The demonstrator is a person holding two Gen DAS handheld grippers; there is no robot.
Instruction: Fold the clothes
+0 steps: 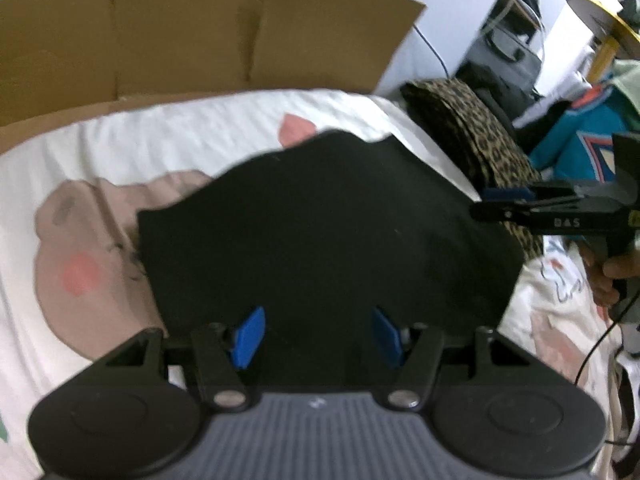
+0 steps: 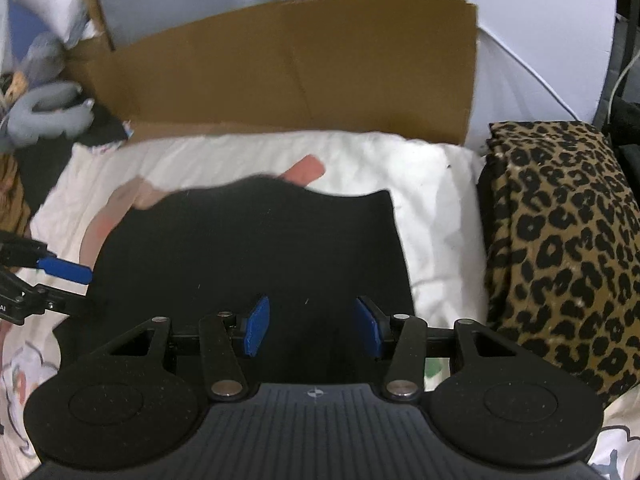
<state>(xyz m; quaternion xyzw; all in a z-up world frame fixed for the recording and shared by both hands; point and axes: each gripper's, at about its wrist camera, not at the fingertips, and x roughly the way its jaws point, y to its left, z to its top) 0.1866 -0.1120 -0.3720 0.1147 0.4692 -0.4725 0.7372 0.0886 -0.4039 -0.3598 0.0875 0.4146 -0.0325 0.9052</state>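
A black garment [image 1: 328, 232] lies spread flat on a white bed cover [image 1: 192, 132] printed with a pink cartoon figure. In the right wrist view the same black garment [image 2: 256, 248] covers the middle of the bed. My left gripper [image 1: 318, 334] hovers over the garment's near edge, blue pads apart, nothing between them. My right gripper [image 2: 312, 326] stands likewise open above the near edge. From the left wrist view the right gripper [image 1: 508, 204] is at the garment's right edge, held by a hand [image 1: 608, 276]. The left gripper's blue fingertips [image 2: 64, 270] reach in at the garment's left edge.
A leopard-print folded cloth [image 2: 560, 248] lies at the bed's right side. Brown cardboard [image 2: 280, 76] stands behind the bed. A grey soft toy [image 2: 44, 112] sits at the far left. A teal garment [image 1: 580, 140] and a cable [image 1: 592, 356] are at the right.
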